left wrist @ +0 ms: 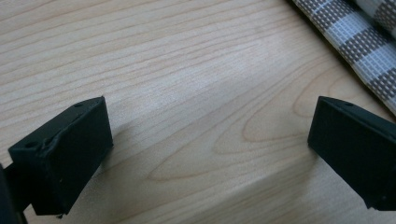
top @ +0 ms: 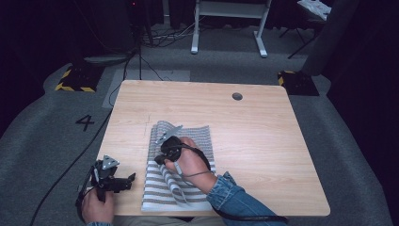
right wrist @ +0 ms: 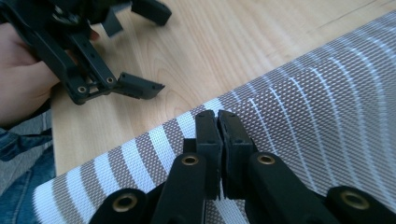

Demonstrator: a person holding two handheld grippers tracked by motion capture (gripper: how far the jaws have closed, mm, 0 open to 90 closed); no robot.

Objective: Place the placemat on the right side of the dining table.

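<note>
Striped cloth (top: 188, 160), folded, near front edge of wooden table (top: 254, 136).
Grey-brown w/ white stripes, woven, several layers. Right gripper (right wrist: 218, 122): jaws pressed together, clamped on cloth's folded edge. Left gripper (top: 123, 181): jaws wide apart, nothing betw. them, over bare wood beside cloth.

Right tongs (right wrist: 218, 122) jaws pressed together, pinching striped cloth (right wrist: 299, 116), hand above it. Left tongs (left wrist: 210, 149) jaws wide apart, just left of cloth.

Right tool (right wrist: 218, 140): black jaws, brass-coloured pivot screws, grey three-cornered plate, black cable. Left tool (top: 123, 181): matching black. Sleeve (top: 235, 200): blue denim.
</note>
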